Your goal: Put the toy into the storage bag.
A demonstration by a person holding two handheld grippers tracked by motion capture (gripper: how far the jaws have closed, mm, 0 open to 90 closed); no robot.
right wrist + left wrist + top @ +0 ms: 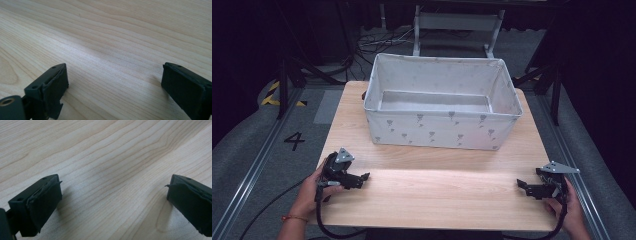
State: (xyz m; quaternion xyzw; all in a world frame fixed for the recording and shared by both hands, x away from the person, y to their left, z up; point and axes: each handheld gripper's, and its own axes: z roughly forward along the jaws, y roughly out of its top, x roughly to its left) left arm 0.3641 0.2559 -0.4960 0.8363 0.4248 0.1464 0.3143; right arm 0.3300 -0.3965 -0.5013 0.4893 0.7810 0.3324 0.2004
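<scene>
Left tool (pixel 362 178) and right tool (pixel 523 186) gape wide, empty, over table (pixel 437 195).

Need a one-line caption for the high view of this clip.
Empty fabric bin on wooden table; left gripper and right gripper held near front corners, facing inward.
</scene>
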